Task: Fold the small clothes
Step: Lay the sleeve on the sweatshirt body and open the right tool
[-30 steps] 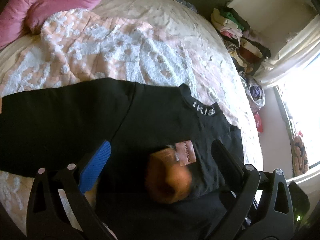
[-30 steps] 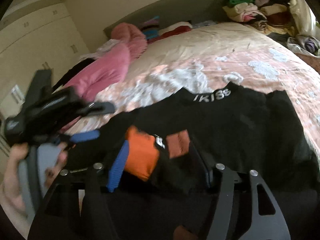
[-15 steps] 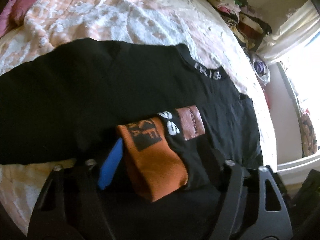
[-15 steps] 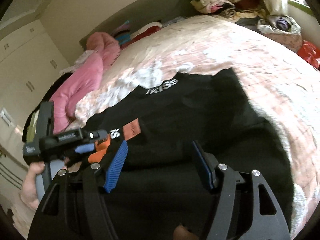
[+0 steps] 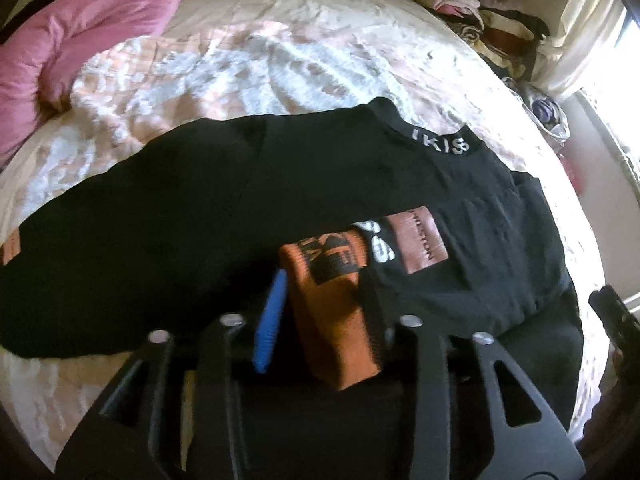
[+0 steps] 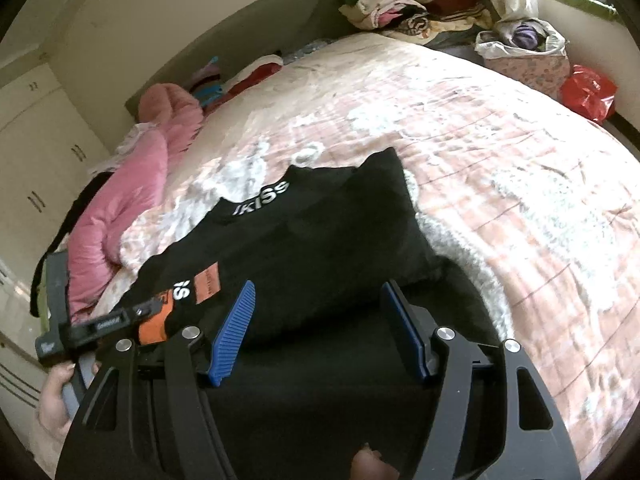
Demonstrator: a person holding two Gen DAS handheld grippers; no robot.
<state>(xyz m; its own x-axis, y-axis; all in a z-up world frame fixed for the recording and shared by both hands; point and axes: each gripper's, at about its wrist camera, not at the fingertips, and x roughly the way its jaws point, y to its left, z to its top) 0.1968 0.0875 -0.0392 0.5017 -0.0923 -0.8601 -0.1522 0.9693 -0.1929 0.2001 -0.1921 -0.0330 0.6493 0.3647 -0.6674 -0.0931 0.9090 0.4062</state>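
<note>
Orange cuff (image 5: pixel 336 312) sits between the closing left claw (image 5: pixel 320 304); right claw (image 6: pixel 316 320) gapes empty.

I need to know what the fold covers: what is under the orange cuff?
The orange cuff lies on the black top, between the left gripper fingers. Under it only black cloth shows; whatever lies deeper is hidden.

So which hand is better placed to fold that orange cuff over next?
Left. Its fingers have just been closing around the orange cuff; the right gripper stands open over plain black fabric, apart from it.
</note>
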